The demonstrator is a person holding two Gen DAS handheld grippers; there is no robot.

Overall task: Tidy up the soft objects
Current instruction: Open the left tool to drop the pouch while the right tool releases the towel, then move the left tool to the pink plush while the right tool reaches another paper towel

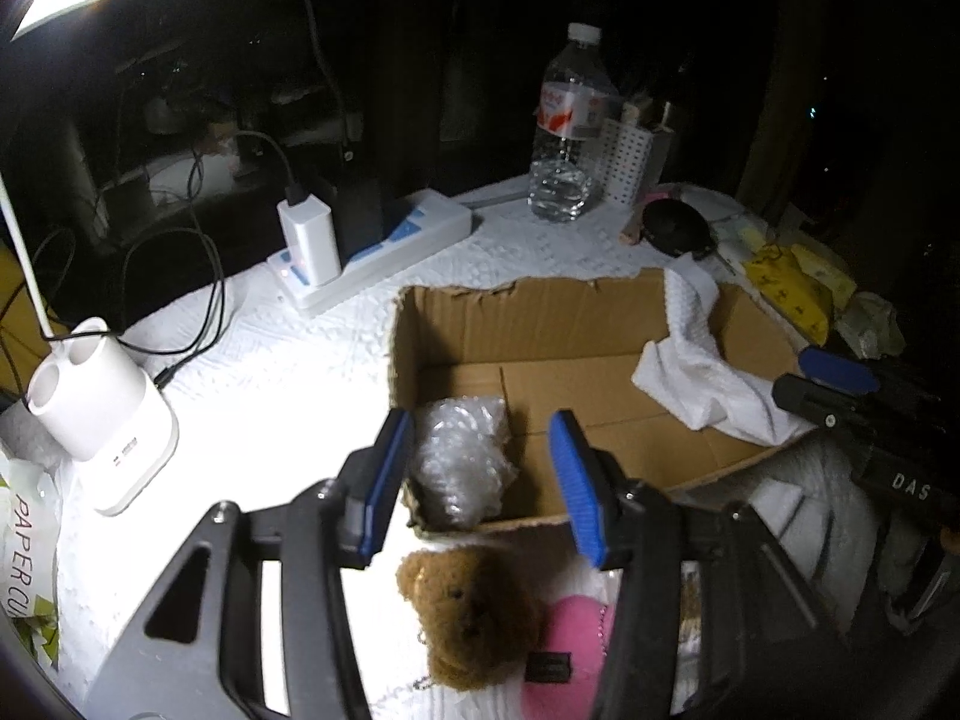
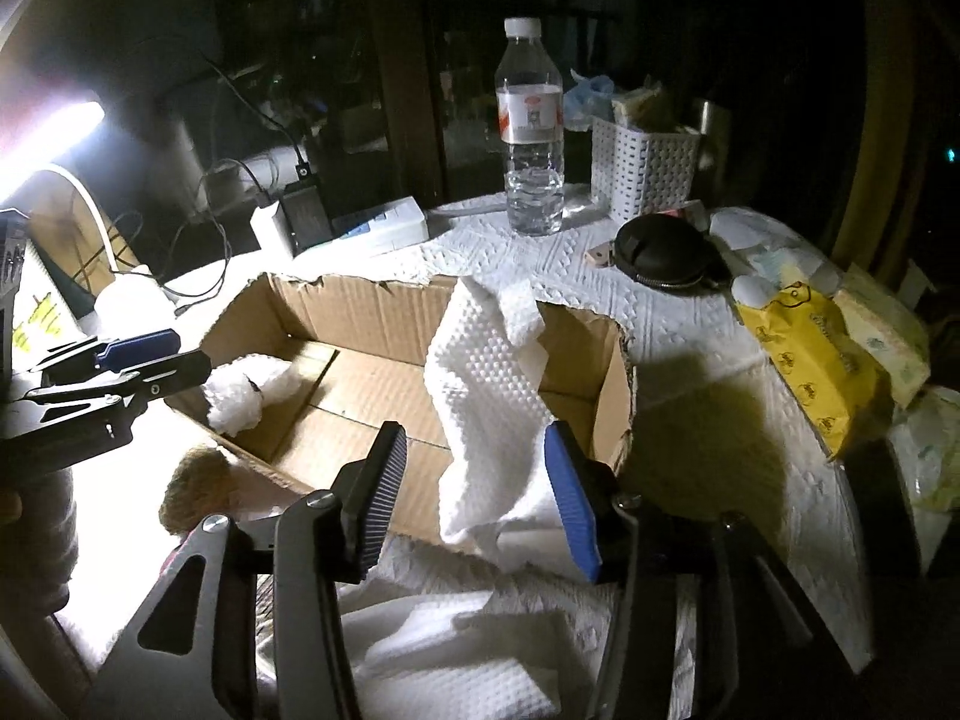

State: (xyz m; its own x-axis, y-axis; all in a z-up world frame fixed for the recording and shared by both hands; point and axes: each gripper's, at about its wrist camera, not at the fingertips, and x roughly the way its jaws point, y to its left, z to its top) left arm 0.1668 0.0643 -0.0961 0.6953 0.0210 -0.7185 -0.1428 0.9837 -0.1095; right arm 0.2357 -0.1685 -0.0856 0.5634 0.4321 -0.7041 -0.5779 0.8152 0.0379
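Observation:
An open cardboard box point(image 1: 540, 324) point(image 2: 372, 306) stands on the white-covered table. A wad of bubble wrap point(image 1: 462, 456) point(image 2: 240, 390) lies in its near left corner. A white textured towel point(image 1: 696, 360) point(image 2: 486, 396) hangs over the box's walls. A brown plush bear point(image 1: 468, 606) point(image 2: 198, 480) and a pink soft toy point(image 1: 570, 648) lie on the table just outside the box, below my left gripper point(image 1: 480, 480), which is open and empty over the box's near wall. My right gripper point(image 2: 474, 492) is open around the towel's hanging end; it also shows in the left wrist view point(image 1: 834, 372).
A water bottle point(image 1: 567, 126) point(image 2: 531, 132), a white basket point(image 2: 645, 168), a power strip with charger point(image 1: 372, 246), a black round pouch point(image 2: 666, 252), a yellow packet point(image 2: 810, 360) and a white lamp base point(image 1: 102, 414) stand around the box.

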